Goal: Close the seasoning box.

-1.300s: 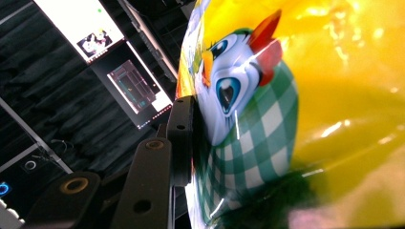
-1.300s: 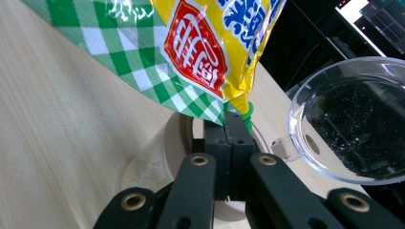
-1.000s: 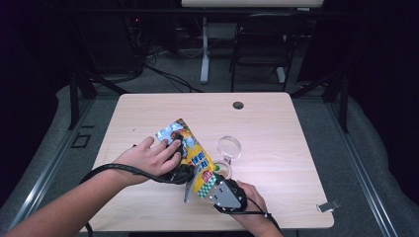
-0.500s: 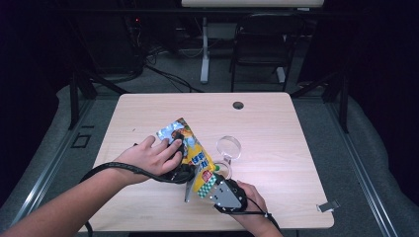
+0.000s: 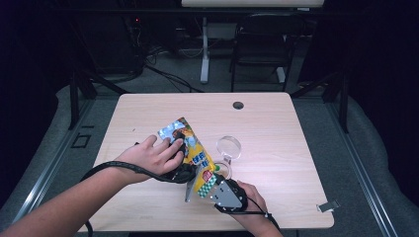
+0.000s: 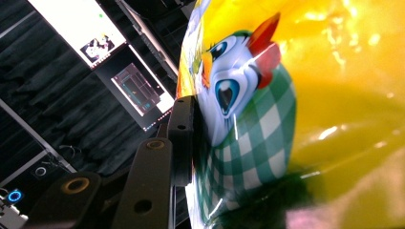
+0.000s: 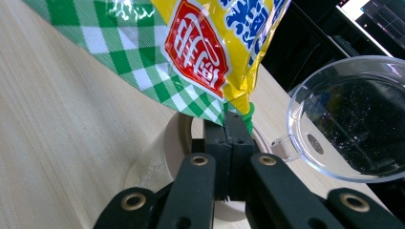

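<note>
Nothing moved; both tools still grip snack bag (image 5: pixel 195 150).

No visible change against both earlier high views. Checked snack bag (image 5: pixel 195 148), left hand (image 5: pixel 153 158) and right gripper (image 7: pixel 233 125): same spots at centre and lower centre of frame, same tilt, same clamp on bag's bottom corner. No shift, arrival or removal anywhere on table (image 5: pixel 296 148). No difference to log.

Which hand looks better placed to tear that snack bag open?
Right, probably. Its tool is shut on the snack bag's bottom corner, ready to pull, while the left tool grips the bag's middle, steadying it.
</note>
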